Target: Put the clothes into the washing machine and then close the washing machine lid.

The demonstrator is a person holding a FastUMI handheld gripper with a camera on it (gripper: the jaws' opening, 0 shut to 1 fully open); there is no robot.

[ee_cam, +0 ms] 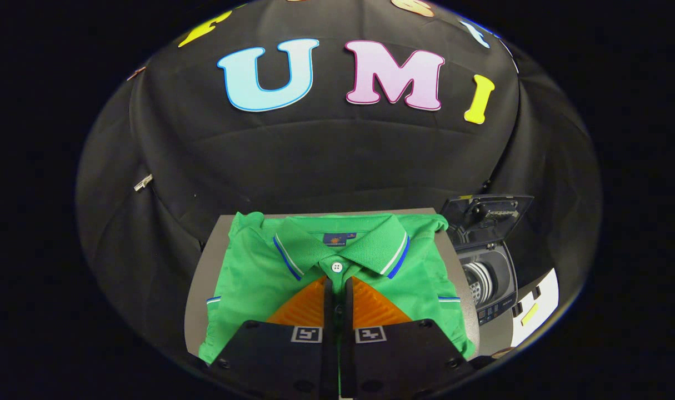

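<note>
Risk one: your jaws stand closed, fingers almost touching, low over the shirt just below the collar button. Whether any cloth is pinched in that narrow slit cannot be told; treat the grasp as unconfirmed. Lift now and you may come away with nothing, or with one thin layer of the placket, which will let the folded shirt unfurl and drag.

Risk two: the washer stands off the tabletop's right edge, its lid raised. The opening looks small against the shirt. A loosely held shirt will likely drape over the rim or hang a sleeve outside, and the lid will then not close.

Risk three: a sideways pull toward the washer may sweep the shirt off the right edge before it clears the tabletop.

Position: the shirt lies flat and folded, collar toward the far edge, covering most of the tabletop. Your jaws sit on its centre line, the collar just ahead of them, the washer well to their right.
</note>
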